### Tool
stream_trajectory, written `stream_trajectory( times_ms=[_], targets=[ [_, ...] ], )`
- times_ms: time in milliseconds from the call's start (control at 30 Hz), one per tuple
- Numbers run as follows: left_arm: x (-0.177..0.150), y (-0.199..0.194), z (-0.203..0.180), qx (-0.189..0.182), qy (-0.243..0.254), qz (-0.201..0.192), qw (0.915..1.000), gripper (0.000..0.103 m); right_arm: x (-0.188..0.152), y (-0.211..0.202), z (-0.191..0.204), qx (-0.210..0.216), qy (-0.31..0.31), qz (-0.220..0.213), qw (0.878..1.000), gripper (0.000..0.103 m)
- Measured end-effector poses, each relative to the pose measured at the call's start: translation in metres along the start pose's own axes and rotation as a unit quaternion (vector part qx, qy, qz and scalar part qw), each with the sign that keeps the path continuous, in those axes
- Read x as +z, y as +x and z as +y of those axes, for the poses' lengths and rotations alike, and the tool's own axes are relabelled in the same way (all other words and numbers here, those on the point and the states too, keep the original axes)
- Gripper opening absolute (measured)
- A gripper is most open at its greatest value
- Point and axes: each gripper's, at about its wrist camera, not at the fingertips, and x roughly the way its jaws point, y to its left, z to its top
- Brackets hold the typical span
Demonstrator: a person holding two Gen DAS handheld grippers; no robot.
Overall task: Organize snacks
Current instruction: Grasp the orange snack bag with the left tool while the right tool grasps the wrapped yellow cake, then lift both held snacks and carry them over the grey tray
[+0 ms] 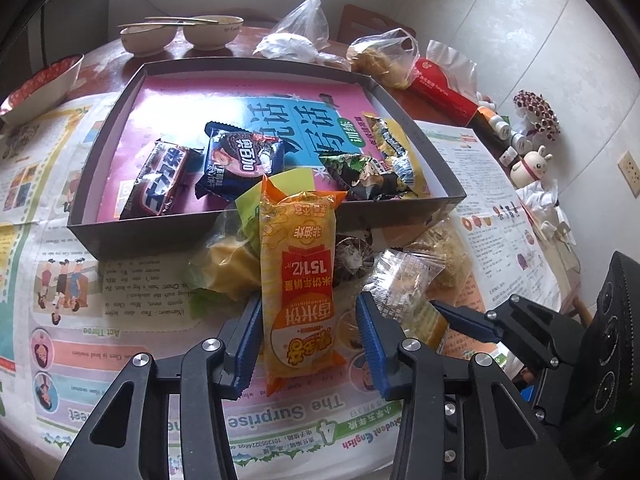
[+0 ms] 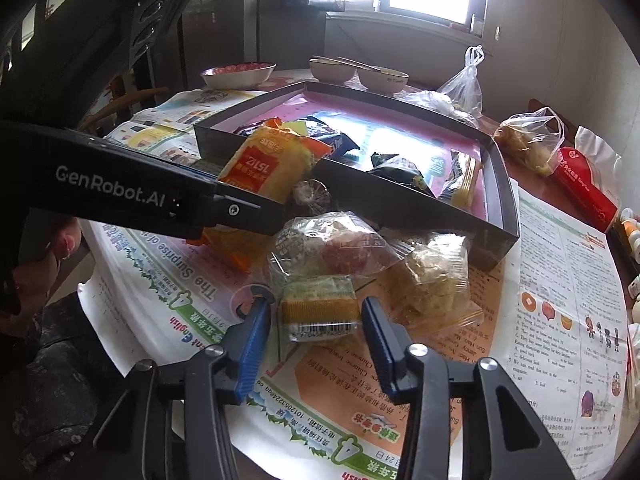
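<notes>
A long orange rice-cracker packet [image 1: 298, 280] leans on the snack pile, its far end over the front wall of the grey box [image 1: 256, 236]. My left gripper [image 1: 308, 320] straddles its lower half. The left pad touches the wrapper and a narrow gap shows at the right pad. My right gripper [image 2: 316, 320] straddles a small green-and-yellow wafer pack [image 2: 320, 308] lying on the newspaper, with a sliver of space on each side. Several snacks lie inside the box [image 2: 500, 184], among them a blue cookie packet [image 1: 244, 160]. The left gripper's arm [image 2: 120, 192] crosses the right wrist view.
Loose clear-wrapped snacks [image 2: 436, 280] lie in a pile in front of the box. Two bowls with chopsticks [image 1: 180, 34], a red-patterned bowl [image 1: 36, 84], plastic bags [image 1: 380, 56] and a red tissue pack [image 1: 440, 88] ring the table's far side. Small bottles and figurines [image 1: 524, 148] stand at right.
</notes>
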Motion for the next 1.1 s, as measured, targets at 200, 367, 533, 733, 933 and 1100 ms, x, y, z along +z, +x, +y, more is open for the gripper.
stream_trajectory(
  times_ms=[200,367,533,733,933,1100],
  targets=[
    [0.001,0.007,0.005,0.001,-0.008,0.007,0.9999,0.038,0.0,0.0,-0.001,-0.003,0.003,-0.002,1.0,0.041],
    [0.0,0.01,0.009,0.0,-0.009,0.012,0.9999,0.03,0.003,-0.006,-0.004,-0.004,0.009,-0.011,1.0,0.038],
    [-0.001,0.005,0.01,0.0,-0.006,0.008,0.9999,0.03,0.005,-0.015,-0.009,-0.007,0.017,-0.02,1.0,0.038],
    [-0.001,-0.008,0.011,-0.003,-0.008,-0.004,1.0,0.03,0.003,-0.024,-0.021,-0.012,0.035,-0.026,0.999,0.038],
    [0.0,-0.017,0.012,-0.004,-0.009,-0.014,0.9999,0.03,0.0,-0.032,-0.032,-0.021,0.05,-0.029,0.998,0.038],
    [0.0,-0.022,0.013,-0.007,-0.011,-0.017,0.9998,0.03,-0.003,-0.037,-0.039,-0.025,0.06,-0.032,0.997,0.038]
  ],
)
